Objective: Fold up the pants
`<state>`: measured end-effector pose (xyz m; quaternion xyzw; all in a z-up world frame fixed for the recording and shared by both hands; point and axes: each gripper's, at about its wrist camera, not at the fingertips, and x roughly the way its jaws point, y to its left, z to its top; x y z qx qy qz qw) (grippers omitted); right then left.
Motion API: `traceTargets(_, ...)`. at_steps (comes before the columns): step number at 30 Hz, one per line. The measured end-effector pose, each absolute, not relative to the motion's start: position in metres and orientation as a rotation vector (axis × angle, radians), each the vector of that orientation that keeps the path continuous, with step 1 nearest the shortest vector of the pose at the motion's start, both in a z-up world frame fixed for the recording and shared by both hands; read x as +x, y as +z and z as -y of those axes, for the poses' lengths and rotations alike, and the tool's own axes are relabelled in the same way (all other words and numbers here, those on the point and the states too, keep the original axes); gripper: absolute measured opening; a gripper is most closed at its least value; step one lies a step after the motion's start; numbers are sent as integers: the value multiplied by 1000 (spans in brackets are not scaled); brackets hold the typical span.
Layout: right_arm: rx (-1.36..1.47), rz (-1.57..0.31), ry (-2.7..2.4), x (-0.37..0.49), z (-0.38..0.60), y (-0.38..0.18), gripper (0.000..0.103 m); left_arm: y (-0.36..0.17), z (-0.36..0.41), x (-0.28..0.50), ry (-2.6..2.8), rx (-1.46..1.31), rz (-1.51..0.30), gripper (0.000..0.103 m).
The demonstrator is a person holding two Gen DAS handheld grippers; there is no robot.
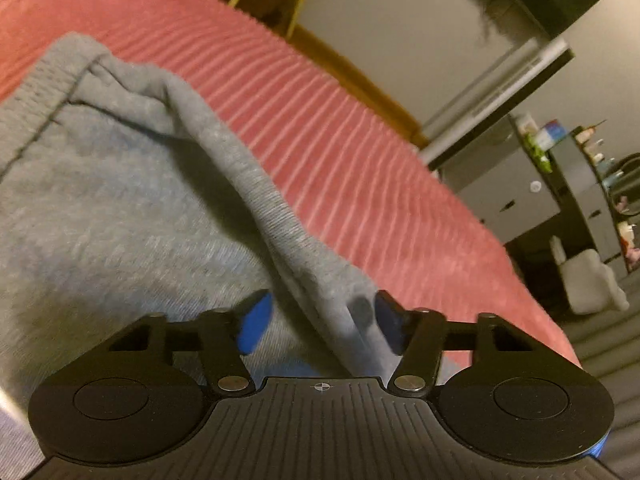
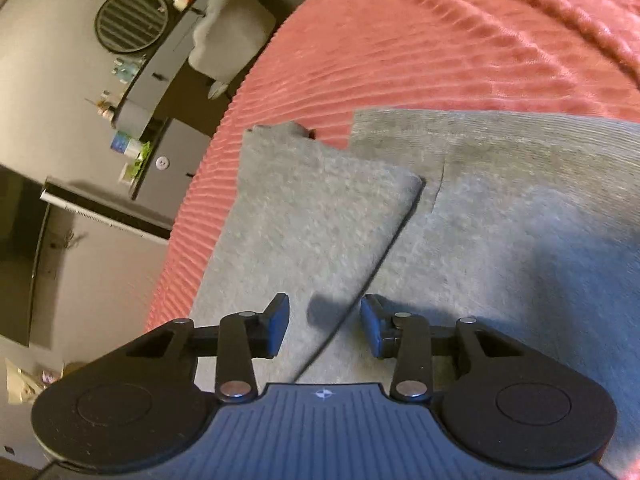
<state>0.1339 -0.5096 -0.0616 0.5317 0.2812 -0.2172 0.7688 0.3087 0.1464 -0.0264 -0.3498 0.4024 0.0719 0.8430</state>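
Folding grey pants [image 1: 120,200] on a pink blanket [image 1: 360,152]. Left gripper [image 1: 318,322], jaws half open, straddles a raised fabric ridge at lower center, likely to pinch it. Right gripper [image 2: 324,326], jaws apart and empty, hovers over the folded leg edge [image 2: 384,248].

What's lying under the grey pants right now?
The grey pants lie on a ribbed pink blanket, which shows around their edges. A folded grey flap lies over another layer. Whatever is under the blanket is covered.
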Motion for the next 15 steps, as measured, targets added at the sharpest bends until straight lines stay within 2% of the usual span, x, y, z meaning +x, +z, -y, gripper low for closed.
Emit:
traceTargets(3, 1144, -610, -471, 143, 510, -61, 39, -31, -149, 317, 134, -783, -837, 55)
traceTargets(4, 1132, -617, -467, 149, 512, -61, 39, -33, -150, 321, 136, -794, -841, 39)
traceTargets(5, 1128, -620, -468, 154, 513, -62, 39, -33, -151, 326, 142, -805, -856, 14)
traceTargets(6, 1131, -620, -463, 157, 516, -62, 39, -35, -153, 329, 137, -820, -872, 14)
traceTargets(7, 1139, -633, -462, 162, 518, -64, 33, -33, -155, 327, 133, -834, -870, 12)
traceTargets(8, 1141, -644, -471, 166, 519, -63, 9, -29, -156, 320, 131, -841, -847, 11)
traceTargets(11, 1061, -660, -471, 165, 514, -43, 5, 9, -153, 293, 93, -811, -741, 10)
traceTargets(15, 1017, -530, -374, 134, 518, 16, 5, 71, -152, 222, -14, -782, -615, 10)
